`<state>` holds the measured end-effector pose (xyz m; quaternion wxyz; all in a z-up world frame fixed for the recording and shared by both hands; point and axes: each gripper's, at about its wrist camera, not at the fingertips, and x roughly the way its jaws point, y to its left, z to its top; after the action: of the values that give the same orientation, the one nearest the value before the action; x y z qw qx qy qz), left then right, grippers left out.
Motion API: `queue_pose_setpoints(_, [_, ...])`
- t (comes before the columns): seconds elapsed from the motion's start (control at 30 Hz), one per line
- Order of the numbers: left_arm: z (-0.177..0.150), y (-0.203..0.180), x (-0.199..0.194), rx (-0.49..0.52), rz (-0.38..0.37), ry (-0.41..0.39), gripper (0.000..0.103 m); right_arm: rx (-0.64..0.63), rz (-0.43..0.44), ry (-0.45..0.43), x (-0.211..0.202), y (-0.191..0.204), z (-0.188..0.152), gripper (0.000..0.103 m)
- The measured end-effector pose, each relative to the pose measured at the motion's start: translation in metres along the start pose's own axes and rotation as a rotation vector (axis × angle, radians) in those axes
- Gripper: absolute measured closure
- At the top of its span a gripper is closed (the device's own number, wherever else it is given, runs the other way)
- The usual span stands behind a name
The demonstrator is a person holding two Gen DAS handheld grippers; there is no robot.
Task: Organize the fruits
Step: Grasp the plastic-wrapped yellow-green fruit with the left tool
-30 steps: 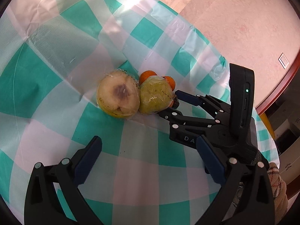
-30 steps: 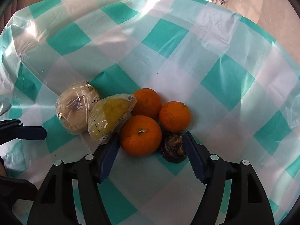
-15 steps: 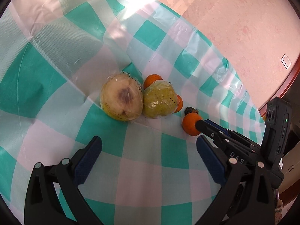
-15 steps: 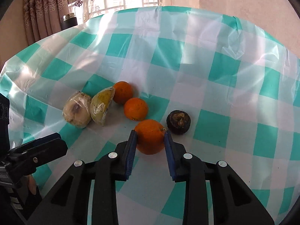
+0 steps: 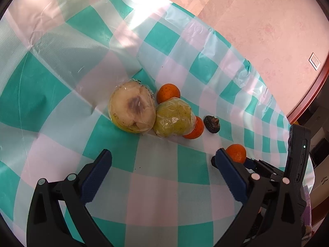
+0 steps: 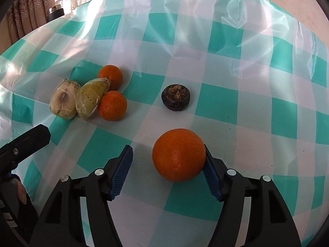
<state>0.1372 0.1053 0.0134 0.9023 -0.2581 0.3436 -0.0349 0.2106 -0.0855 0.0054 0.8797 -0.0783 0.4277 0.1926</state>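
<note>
My right gripper is open. A large orange rests on the cloth between its fingers, against the right finger and apart from the left one; it also shows in the left wrist view. Two smaller oranges lie beside two plastic-wrapped pear halves. A dark mangosteen sits alone. My left gripper is open and empty, in front of the wrapped halves.
The table wears a teal and white checked plastic cloth. Its edge drops to a pink floor. Curtains and a dark flask stand at the far left. The left gripper's body shows at the right view's left edge.
My right gripper carried the large orange away from the pile toward the near right, set it on the cloth and opened. The left gripper barely moved.
</note>
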Motion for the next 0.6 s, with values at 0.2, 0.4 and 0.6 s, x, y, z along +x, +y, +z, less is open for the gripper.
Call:
queue_pose_setpoints(0.2, [0.0,-0.001,0.001,0.002,0.016,0.002,0.002,0.122,-0.049,-0.019,-0.02,-0.018,-0.023,0.061])
queue_pose_setpoints(0.4, [-0.003,-0.024,0.002,0.144,0.047,0.014,0.002,0.408,0.103,-0.103,-0.056,-0.048,-0.072,0.061])
queue_pose_setpoints(0.6, [-0.004,-0.04,0.013,0.266,0.079,0.097,0.002,0.517,0.199,-0.145,-0.062,-0.062,-0.081,0.061])
